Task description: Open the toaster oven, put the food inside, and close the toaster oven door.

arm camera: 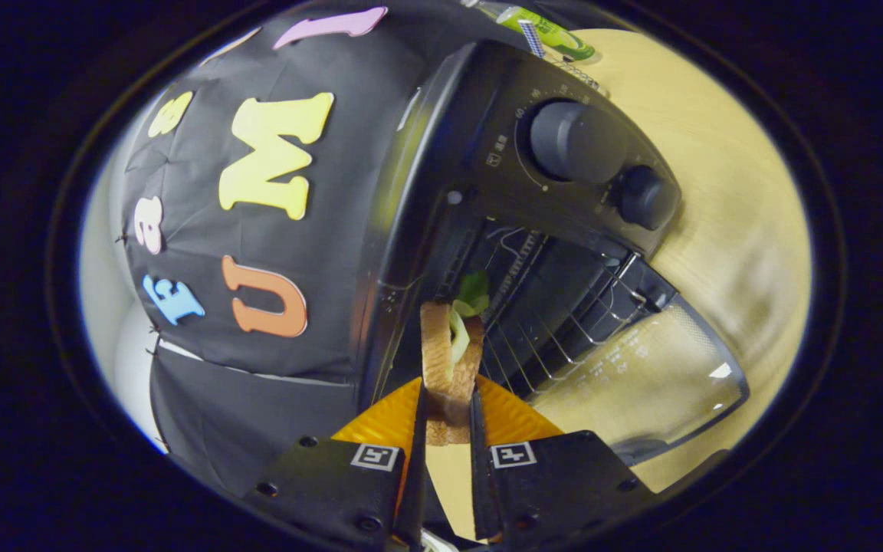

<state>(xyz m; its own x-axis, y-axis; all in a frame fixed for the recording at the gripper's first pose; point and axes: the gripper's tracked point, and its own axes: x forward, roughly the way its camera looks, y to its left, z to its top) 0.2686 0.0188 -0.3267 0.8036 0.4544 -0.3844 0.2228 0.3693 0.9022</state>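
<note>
My gripper (449,402) is shut on a sandwich (448,349), two slices of brown bread with green lettuce between them, held edge-on between both fingers. Just ahead of it stands the black toaster oven (487,153), seen rolled sideways in my view. Its glass door (641,376) hangs fully open, and the wire rack (564,307) shows inside the cavity. The sandwich's far end sits at the mouth of the oven, over the front of the rack. Two round knobs (576,142) sit on the oven's control panel.
The oven stands on a light wooden table (733,192). A green bottle (545,31) lies on the table beyond the oven. The black cloth wall (257,192) hangs close beside the oven's side.
</note>
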